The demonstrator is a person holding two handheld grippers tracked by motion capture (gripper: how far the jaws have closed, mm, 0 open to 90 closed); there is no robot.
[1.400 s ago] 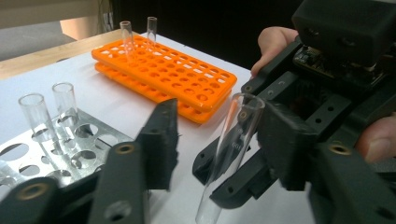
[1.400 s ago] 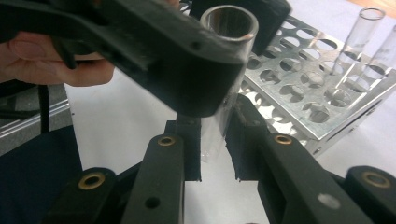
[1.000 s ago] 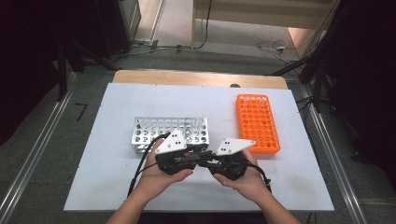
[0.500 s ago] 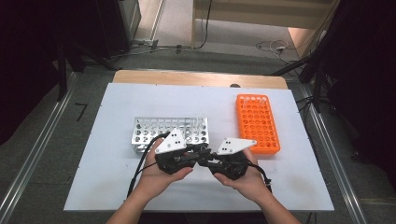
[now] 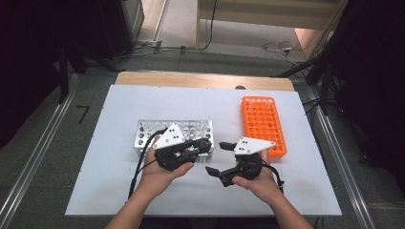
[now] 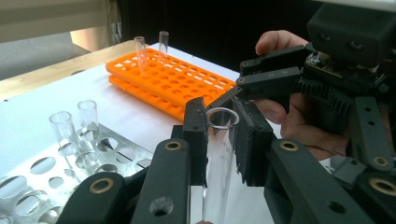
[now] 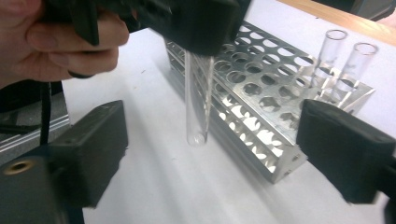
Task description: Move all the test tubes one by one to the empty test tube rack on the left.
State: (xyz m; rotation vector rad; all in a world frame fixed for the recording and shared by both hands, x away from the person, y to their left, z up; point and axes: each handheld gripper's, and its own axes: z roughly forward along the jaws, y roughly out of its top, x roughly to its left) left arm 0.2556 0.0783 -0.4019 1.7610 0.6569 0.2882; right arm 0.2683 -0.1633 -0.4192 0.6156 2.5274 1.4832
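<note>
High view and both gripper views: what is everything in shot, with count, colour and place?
Metal rack: one, silver, table centre-left; two clear tubes stand in it.
Orange rack: one, table right; two clear tubes at its far end.
Held test tube: one, clear, clamped in the left hand-held gripper.
Table: one, white top.
Left hand-held gripper: black, shut on the held test tube.
Right hand-held gripper: black, jaws just opened, apart from the tube.

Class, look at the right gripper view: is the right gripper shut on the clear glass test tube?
No: the right gripper stands open, its black pads well apart on either side of the clear glass test tube, touching nothing.
</note>
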